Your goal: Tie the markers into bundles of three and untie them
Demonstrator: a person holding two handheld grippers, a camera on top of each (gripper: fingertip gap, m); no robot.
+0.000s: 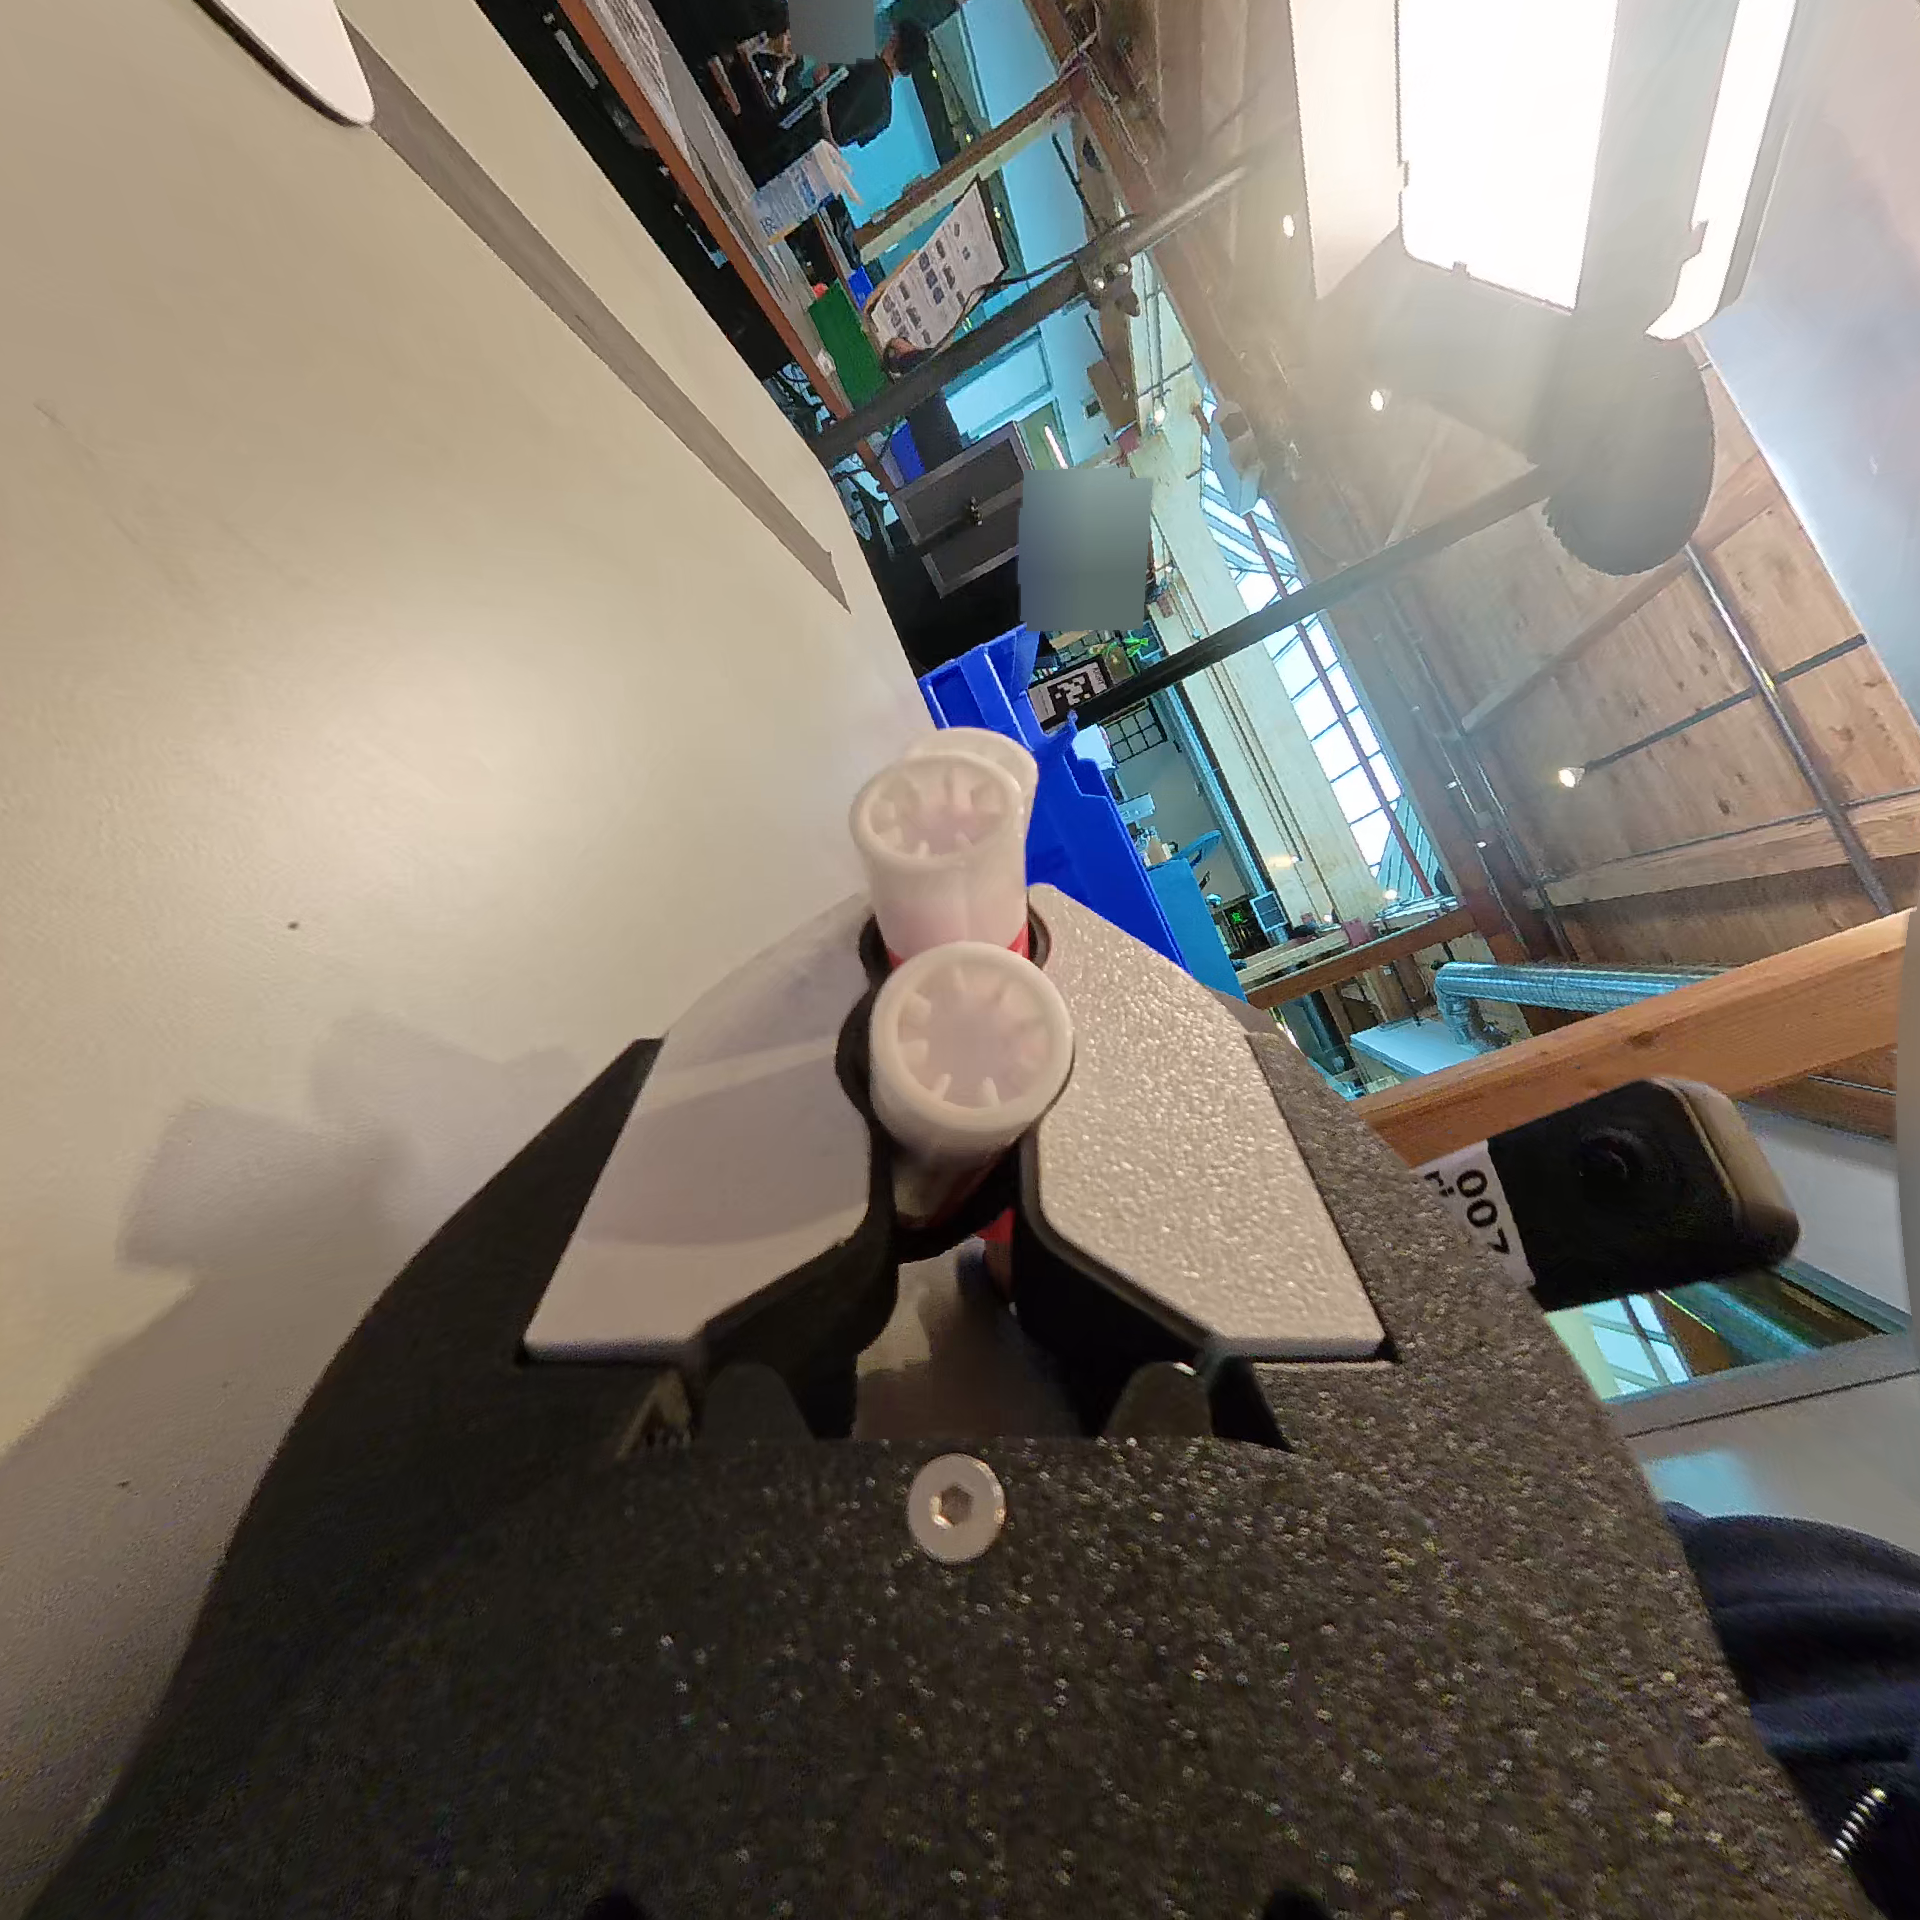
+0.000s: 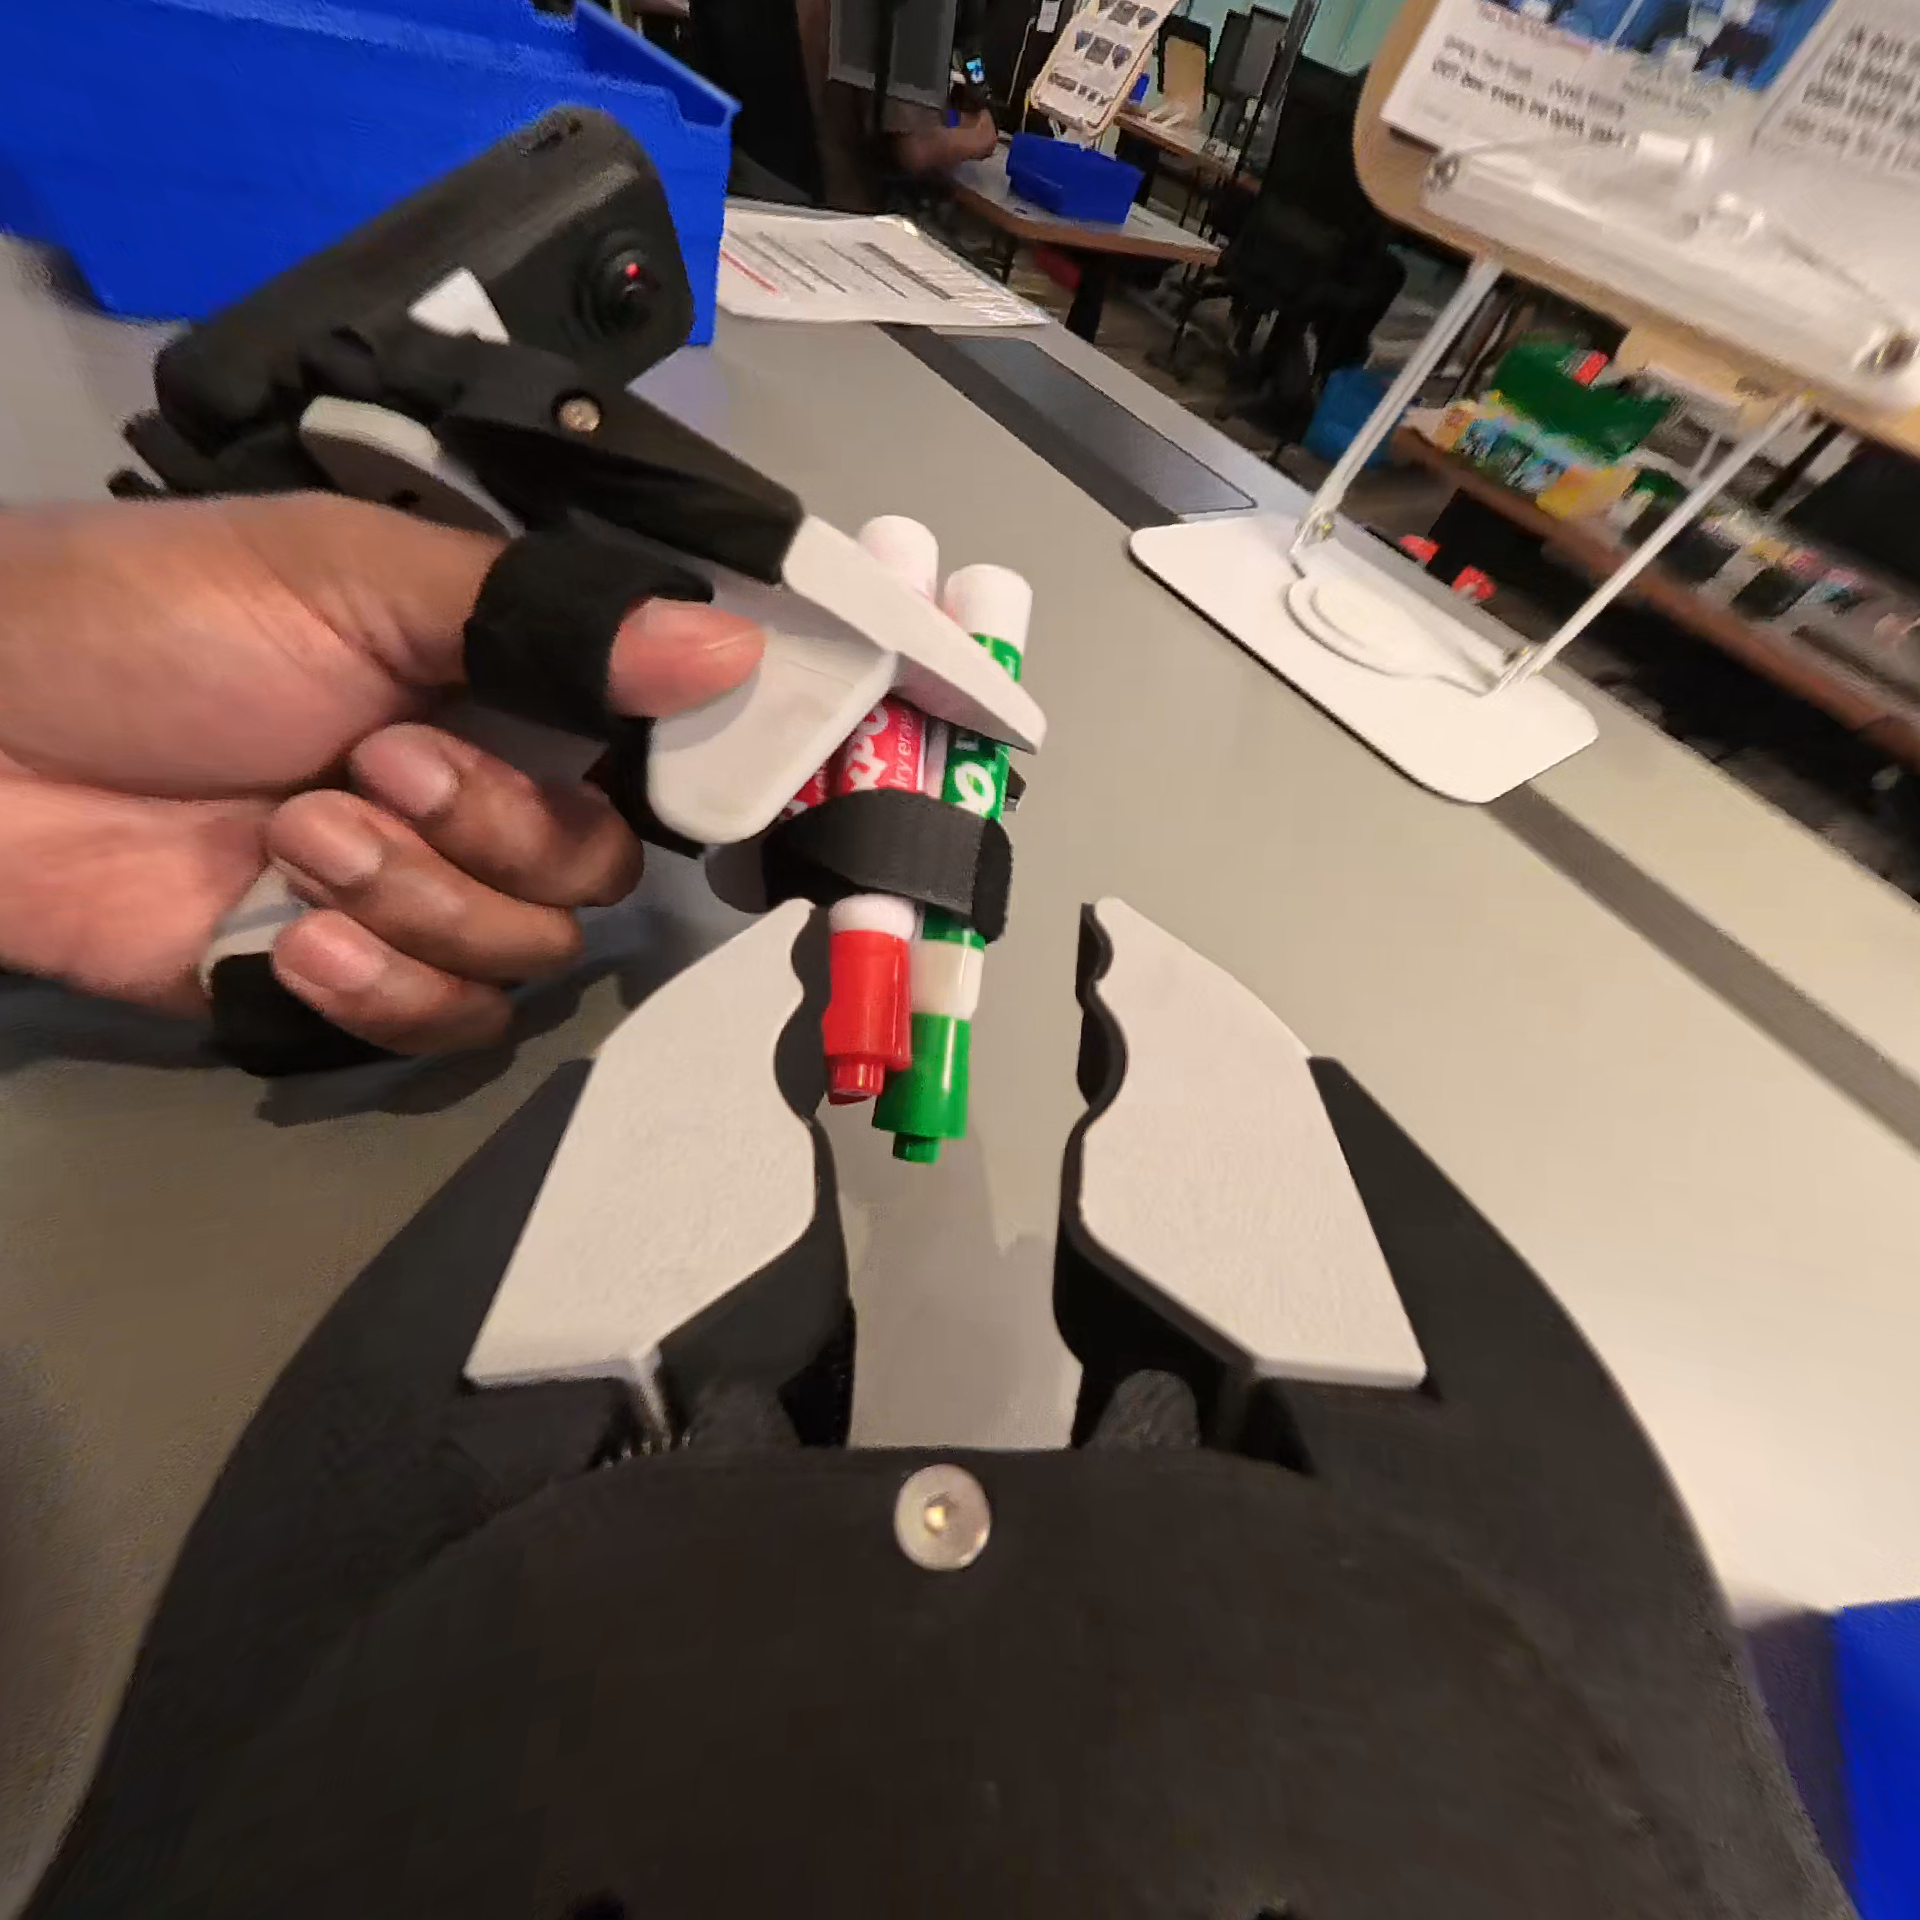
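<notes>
I see the bundle of red and green markers (image 2: 914,831), bound by a black fabric strap (image 2: 904,857), hanging above the grey tabletop (image 2: 1351,1039), long axis near upright, caps pointing down toward my right gripper. My left gripper (image 2: 883,686), held in a bare hand (image 2: 312,758), clamps the bundle's upper half. My right gripper (image 2: 945,1029) sits spread, empty, just below.
</notes>
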